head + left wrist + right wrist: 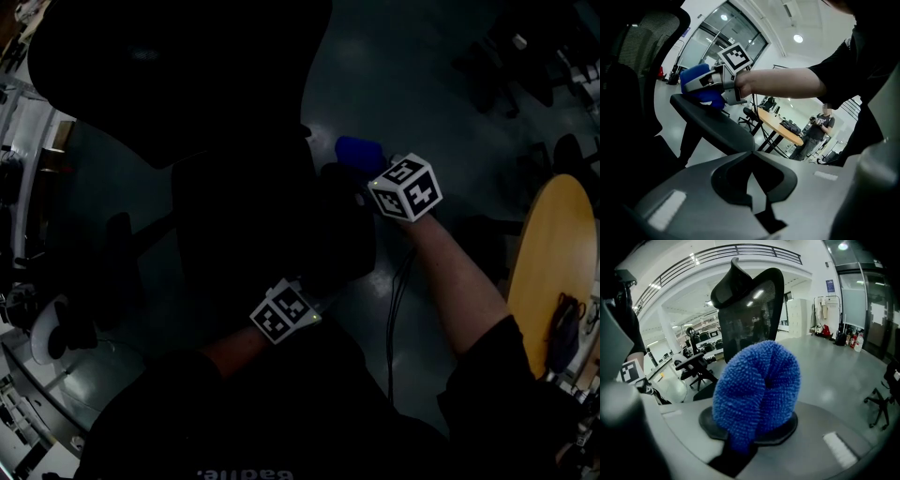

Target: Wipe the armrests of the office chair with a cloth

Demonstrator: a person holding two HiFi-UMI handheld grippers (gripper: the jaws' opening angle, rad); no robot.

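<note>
**Counts by kind**

Grippers: two, the left gripper [753, 190] and the right gripper [704, 84]. Marker cubes: two, one [284, 314] on the left and one [406, 187] on the right. Cloth [757, 390]: one, blue. Chair [750, 310] up close: one, and one armrest [712, 124] in clear view. Background chairs: two, [693, 366] and [881, 401]. Round table [553, 262]: one. Bystander [818, 133]: one.
</note>
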